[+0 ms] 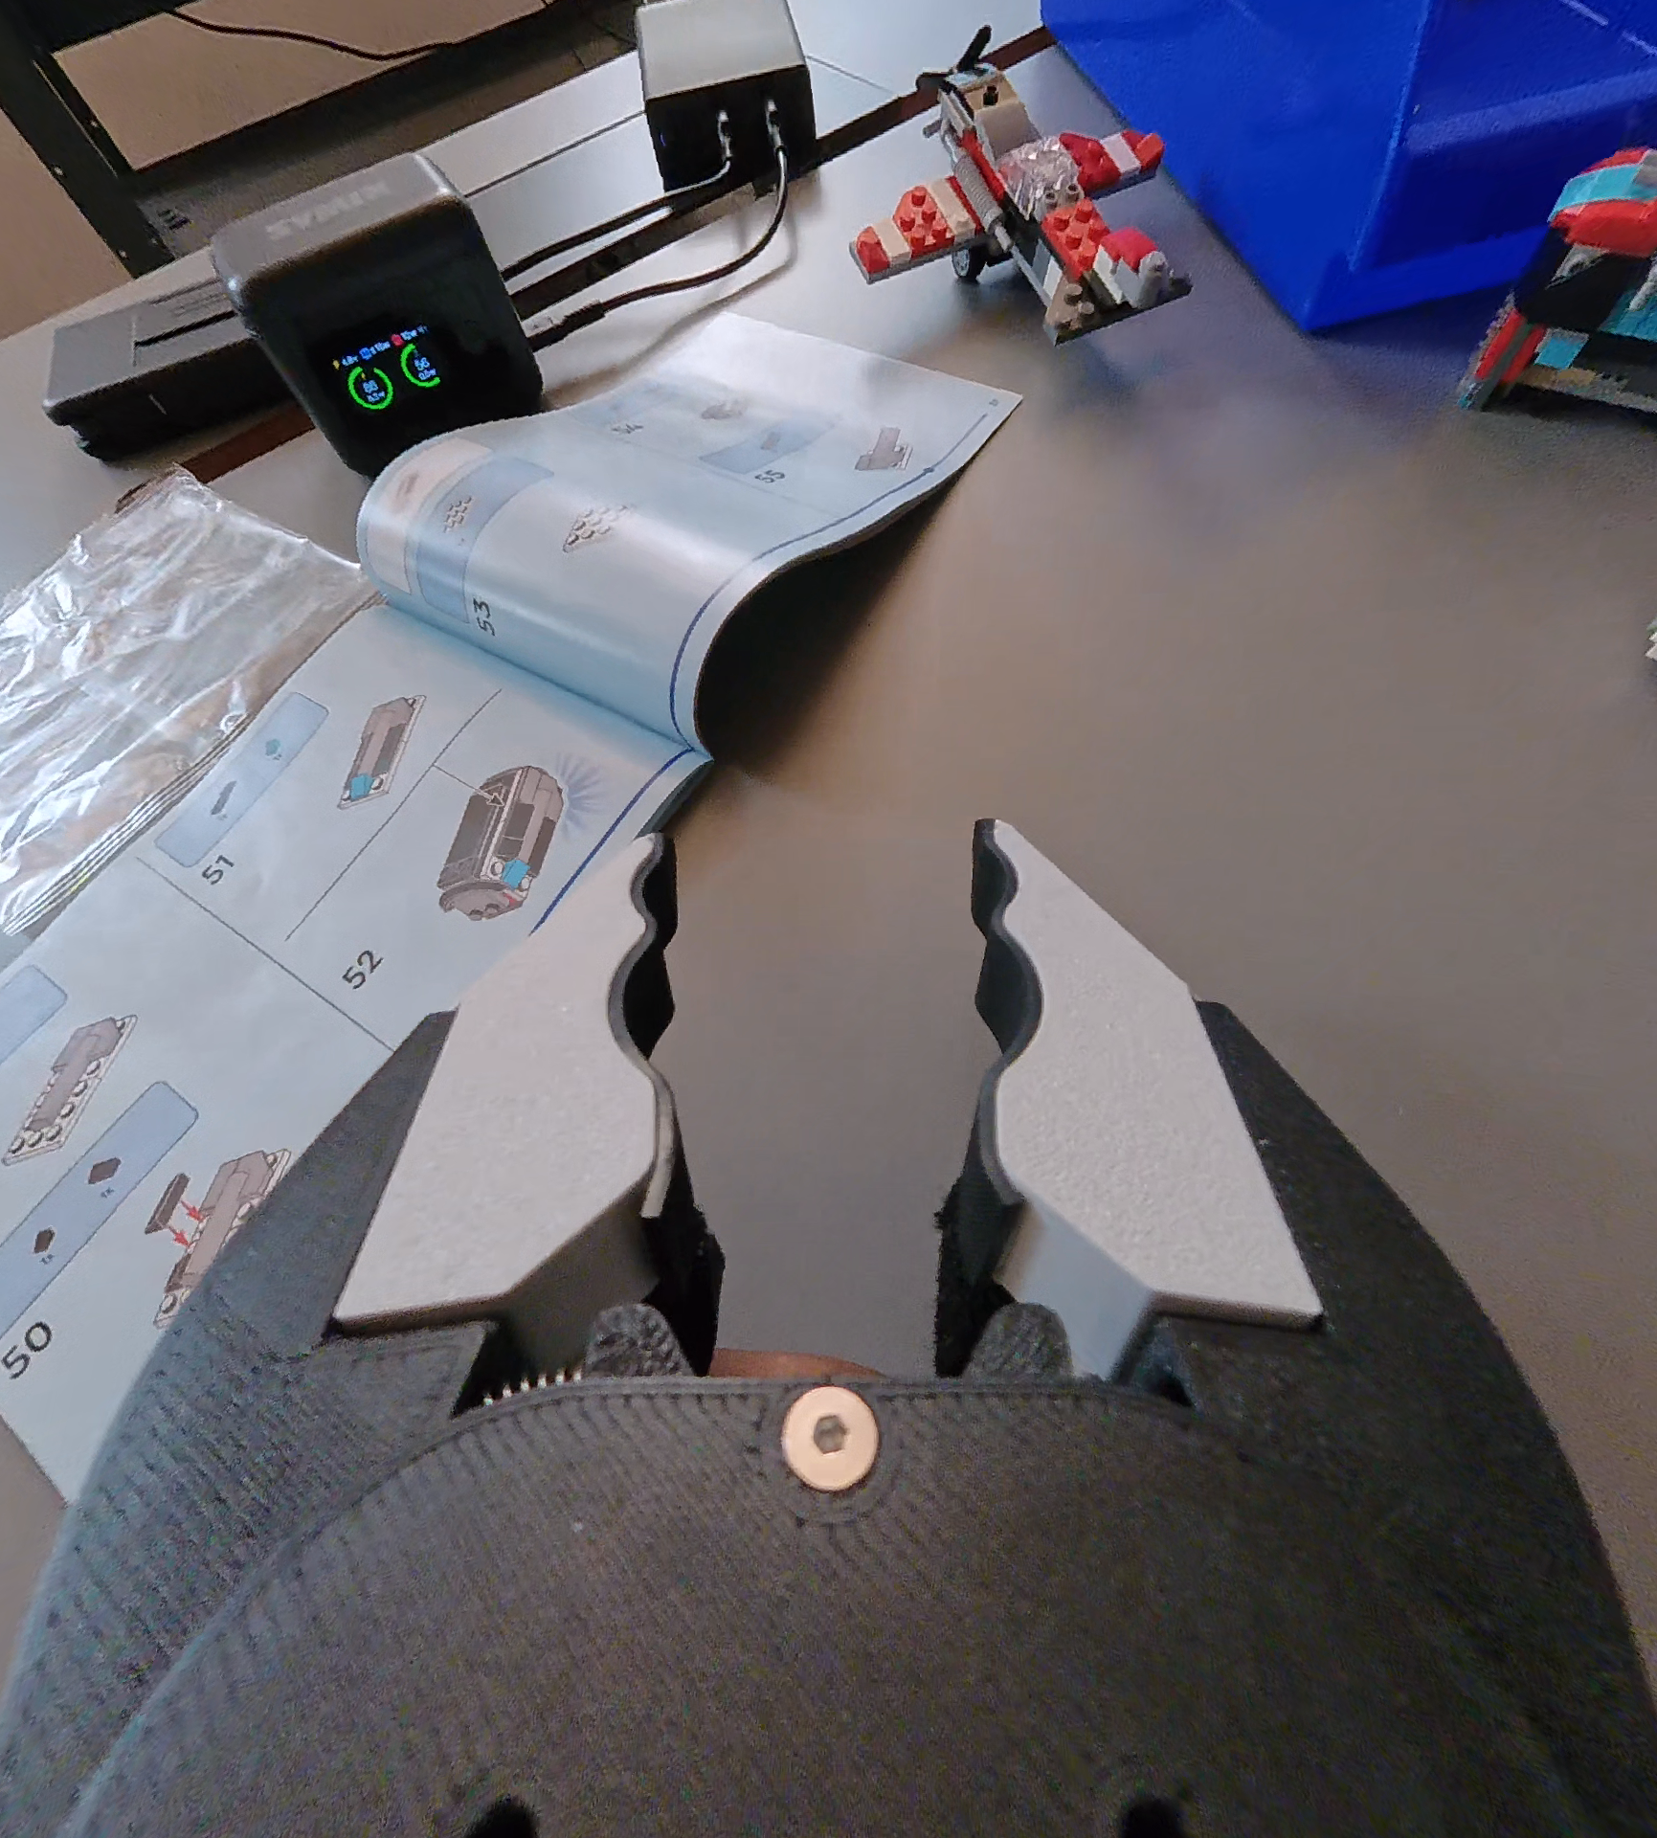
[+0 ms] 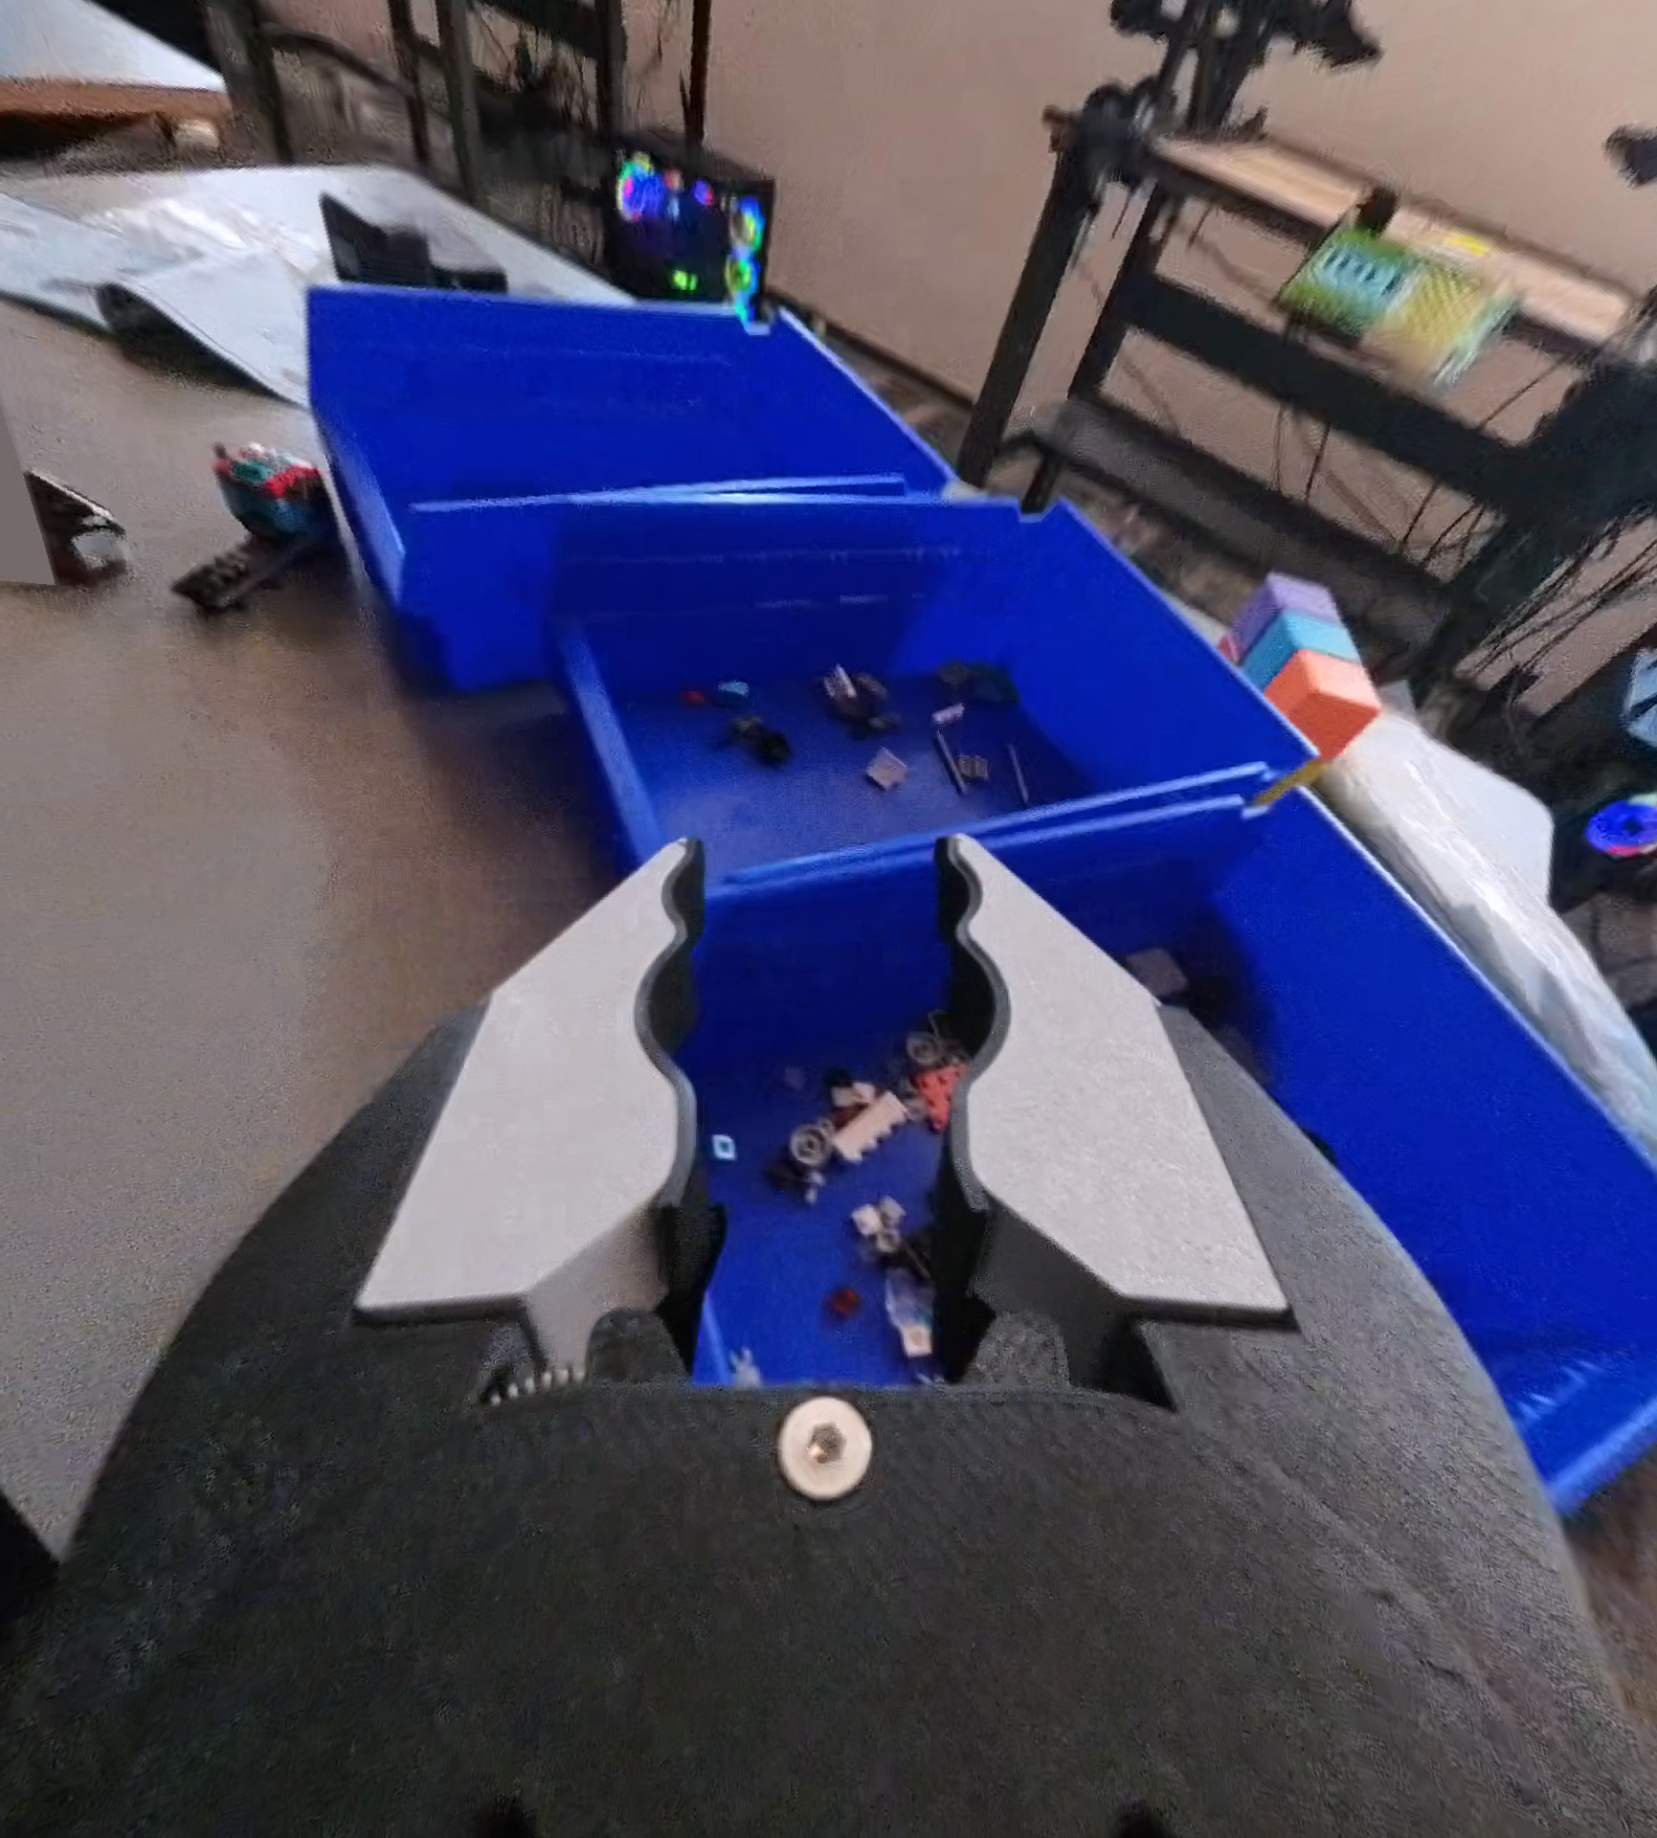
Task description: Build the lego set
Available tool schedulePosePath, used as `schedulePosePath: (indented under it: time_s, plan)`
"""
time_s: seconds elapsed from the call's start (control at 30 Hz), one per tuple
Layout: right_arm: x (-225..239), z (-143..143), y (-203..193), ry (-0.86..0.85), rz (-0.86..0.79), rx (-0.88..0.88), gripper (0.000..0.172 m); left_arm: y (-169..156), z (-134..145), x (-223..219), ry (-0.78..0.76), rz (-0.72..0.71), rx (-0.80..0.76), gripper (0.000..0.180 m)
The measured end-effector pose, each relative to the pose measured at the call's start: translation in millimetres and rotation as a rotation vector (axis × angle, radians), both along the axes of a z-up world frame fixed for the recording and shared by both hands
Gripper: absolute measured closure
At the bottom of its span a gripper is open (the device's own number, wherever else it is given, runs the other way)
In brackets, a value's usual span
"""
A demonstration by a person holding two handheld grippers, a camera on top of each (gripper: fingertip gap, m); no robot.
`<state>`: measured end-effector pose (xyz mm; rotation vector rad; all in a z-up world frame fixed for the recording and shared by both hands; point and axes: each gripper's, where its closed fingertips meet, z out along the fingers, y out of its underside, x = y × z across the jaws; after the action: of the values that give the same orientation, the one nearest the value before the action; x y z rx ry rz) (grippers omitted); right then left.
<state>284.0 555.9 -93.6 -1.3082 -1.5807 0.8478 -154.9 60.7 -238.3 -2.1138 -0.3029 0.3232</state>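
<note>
The left gripper [image 1: 824,845] is held wide and empty over bare table beside an instruction booklet [image 1: 466,756], while the right gripper [image 2: 819,860], narrower and empty, is poised above loose bricks [image 2: 864,1124] in a blue bin [image 2: 1401,1094].

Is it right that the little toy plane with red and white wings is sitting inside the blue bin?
No. The toy plane has red and white wings, but it stands on the grey table, beside the blue bin, not inside it. The left wrist view shows this.

Left view sharp; right blurred; wide-angle edges.
</note>
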Motion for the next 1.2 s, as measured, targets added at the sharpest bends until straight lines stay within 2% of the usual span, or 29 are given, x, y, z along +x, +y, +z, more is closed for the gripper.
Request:
schedulePosePath:
  time_s: [0.07, 0.2, 0.3, 0.47, 0.6, 0.87, 1.2]
  plan:
    - [-6, -7, 43, -0.150, 0.015, -0.003, 0.127, 2, -2, 0, 0.009, -0.002, -0.020, 0.119]
    - [-26, -56, 117, -0.492, 0.069, 0.149, 0.125, 3, -6, 1, 0.027, -0.002, -0.048, 0.119]
    - [-43, -88, 144, -0.630, 0.144, 0.205, 0.126, 2, -4, 1, 0.039, 0.002, -0.038, 0.119]
    - [-63, -127, 153, -0.733, 0.239, 0.151, 0.127, 2, -3, 1, 0.040, 0.004, -0.033, 0.120]
    - [-66, -145, 155, -0.815, 0.289, 0.127, 0.127, 3, -6, 1, 0.010, -0.003, -0.046, 0.121]
    - [-73, -160, 158, -0.912, 0.339, 0.022, 0.120, 3, -11, 1, 0.024, 0.003, -0.086, 0.124]
    - [-69, -166, 152, -0.929, 0.364, -0.020, 0.115, 3, -16, 1, 0.024, 0.007, -0.115, 0.125]
